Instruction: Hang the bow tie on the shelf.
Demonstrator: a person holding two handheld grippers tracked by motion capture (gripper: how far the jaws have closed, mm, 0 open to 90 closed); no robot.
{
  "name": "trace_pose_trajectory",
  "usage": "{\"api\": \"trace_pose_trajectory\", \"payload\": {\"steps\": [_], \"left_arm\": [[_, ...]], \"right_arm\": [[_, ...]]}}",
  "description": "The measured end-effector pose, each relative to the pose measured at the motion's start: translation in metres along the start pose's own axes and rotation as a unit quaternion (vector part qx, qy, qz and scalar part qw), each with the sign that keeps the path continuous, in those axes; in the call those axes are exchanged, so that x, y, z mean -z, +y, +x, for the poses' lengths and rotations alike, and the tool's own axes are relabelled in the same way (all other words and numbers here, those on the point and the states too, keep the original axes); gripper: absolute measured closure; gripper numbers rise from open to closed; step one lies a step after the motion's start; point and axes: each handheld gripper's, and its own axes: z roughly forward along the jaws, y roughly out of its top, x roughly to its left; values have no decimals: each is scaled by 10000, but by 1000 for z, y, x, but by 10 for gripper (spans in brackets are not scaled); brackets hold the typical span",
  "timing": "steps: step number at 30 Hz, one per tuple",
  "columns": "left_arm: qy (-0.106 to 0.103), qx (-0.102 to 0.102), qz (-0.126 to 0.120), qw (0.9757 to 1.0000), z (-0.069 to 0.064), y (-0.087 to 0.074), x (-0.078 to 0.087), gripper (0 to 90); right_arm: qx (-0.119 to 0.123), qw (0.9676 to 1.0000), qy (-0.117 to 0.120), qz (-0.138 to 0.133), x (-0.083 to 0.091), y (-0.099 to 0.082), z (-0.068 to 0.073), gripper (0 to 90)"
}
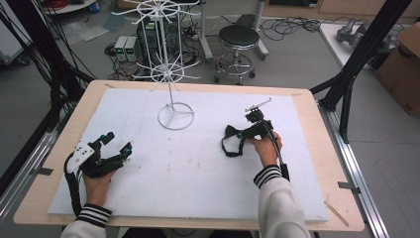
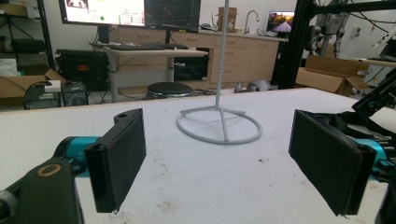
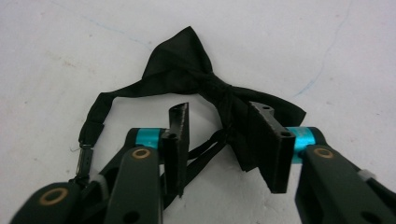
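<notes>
Right tool apparently straddling bow tie; left tool agape.

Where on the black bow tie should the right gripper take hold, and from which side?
Probably the knot of the bow tie, from above: it is the narrow, firm middle, while the wings and strap are limp. The right gripper, jaws apart, already stands over it on the white mat.

Left gripper sits low on the table near its left edge, jaws spread wide. Right gripper is down toward the table's right side, jaws partly apart, hand wrapped round it.
</notes>
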Motion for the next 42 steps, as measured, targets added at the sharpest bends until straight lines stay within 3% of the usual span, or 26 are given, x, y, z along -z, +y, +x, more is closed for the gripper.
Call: {"api": "trace_pose_trajectory", "payload": {"steps": [13,21,24,29,39,42], "left_arm": [[-4,16,7,10000,0,0,0,191],[3,20,10,10000,0,0,0,190],[4,18,11,10000,0,0,0,190],[5,28,7,10000,0,0,0,189],[6,25,4,10000,0,0,0,189],[2,21,3,10000,0,0,0,189]], "right_arm": [[67,9998,-122,135,-8,1,3,657],[39,9994,-216,281,-11,0,3,827],[70,9993,-233,289,-10,0,3,831],[146,9993,-305,143,-9,1,5,832],[235,9995,-113,-195,-2,0,10,839],[308,9985,-25,-449,2,-2,12,841]]}}
